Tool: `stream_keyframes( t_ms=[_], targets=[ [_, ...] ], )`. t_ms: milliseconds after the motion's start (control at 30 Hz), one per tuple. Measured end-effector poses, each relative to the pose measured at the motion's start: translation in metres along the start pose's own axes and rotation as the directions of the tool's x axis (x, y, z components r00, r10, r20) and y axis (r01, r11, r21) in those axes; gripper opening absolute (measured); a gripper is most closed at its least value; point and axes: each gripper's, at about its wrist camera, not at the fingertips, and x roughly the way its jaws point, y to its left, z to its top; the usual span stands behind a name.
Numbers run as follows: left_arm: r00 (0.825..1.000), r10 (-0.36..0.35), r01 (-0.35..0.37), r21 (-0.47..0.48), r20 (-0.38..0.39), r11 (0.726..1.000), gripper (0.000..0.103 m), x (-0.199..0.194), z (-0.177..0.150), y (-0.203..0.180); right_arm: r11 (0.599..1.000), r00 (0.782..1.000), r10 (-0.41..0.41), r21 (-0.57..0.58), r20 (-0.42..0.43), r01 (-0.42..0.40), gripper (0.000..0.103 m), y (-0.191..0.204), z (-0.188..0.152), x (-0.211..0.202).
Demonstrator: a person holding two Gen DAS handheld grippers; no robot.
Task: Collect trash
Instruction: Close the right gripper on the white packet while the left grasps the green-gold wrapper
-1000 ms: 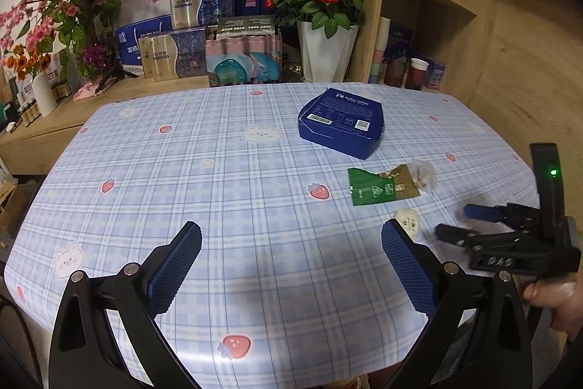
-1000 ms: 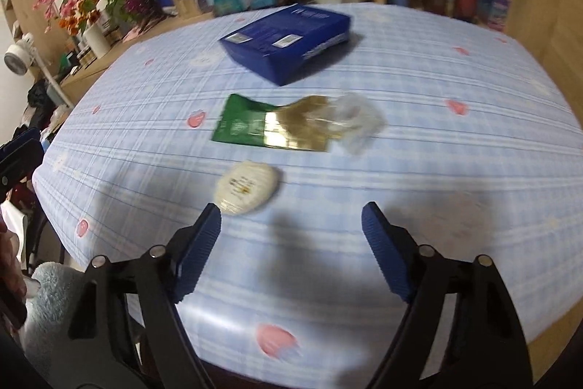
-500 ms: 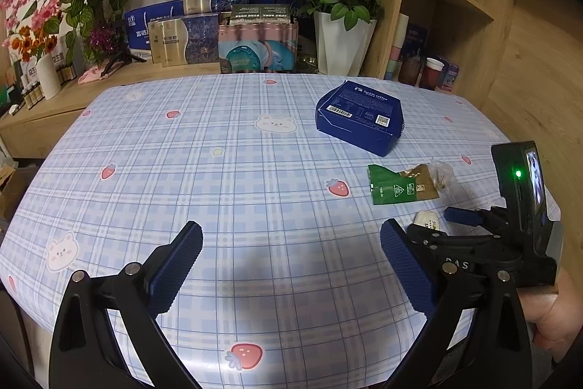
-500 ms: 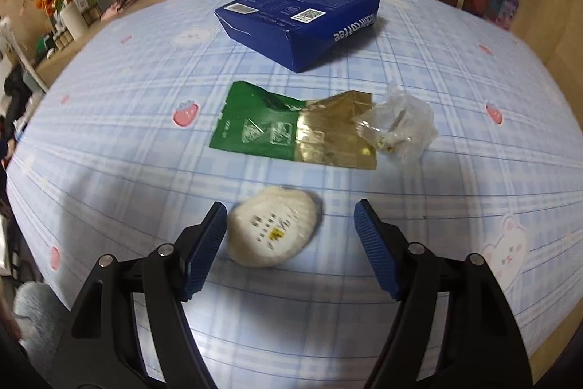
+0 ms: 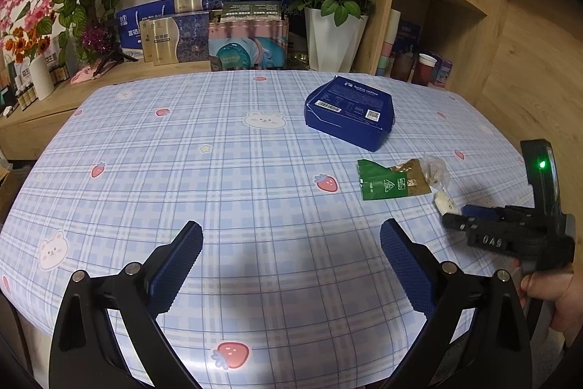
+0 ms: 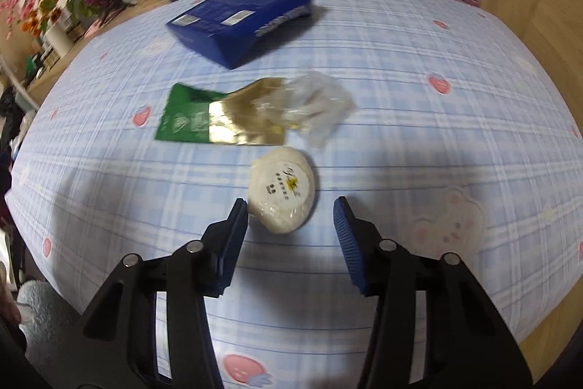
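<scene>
Both tools open | right tool (image 6: 289, 211) straddling white packet (image 6: 281, 189)

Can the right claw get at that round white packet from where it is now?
Probably yes: the right claw is open with the white packet just ahead between its tips, nothing between them; the green wrapper lies beyond.

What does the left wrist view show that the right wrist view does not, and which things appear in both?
Only the left wrist view: red roses in a white vase and the right tongs seen from the side. Only the right wrist view: the printed label on the round white wrapped packet, lying between the open fingers. Both: the dark blue cardboard box, the green-and-gold foil wrapper and the crumpled clear plastic.
</scene>
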Motion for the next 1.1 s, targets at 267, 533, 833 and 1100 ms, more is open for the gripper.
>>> stream_keyframes(
  t_ms=[267,533,833,1100],
  targets=[
    [1.000,-0.015,0.015,0.017,-0.012,1.000,0.095,0.007,0.000,-0.009,0.998,0.999,0.036,-0.059,0.007,-0.035,0.050,0.006,0.010,0.010],
    [0.995,-0.091,0.098,0.156,-0.051,0.983,0.095,0.029,0.014,-0.030,0.995,0.996,0.091,-0.034,0.018,-0.090,0.040,-0.006,0.008,0.004],
    [0.939,-0.298,0.341,0.337,-0.174,0.877,0.086,0.103,0.058,-0.069,0.997,0.996,0.075,-0.003,0.047,-0.075,0.040,-0.031,0.009,-0.015],
    [0.913,-0.308,0.405,0.492,-0.268,0.770,0.083,0.139,0.060,-0.108,0.997,0.996,0.072,0.026,0.049,-0.074,0.040,-0.049,0.005,-0.022]
  ],
)
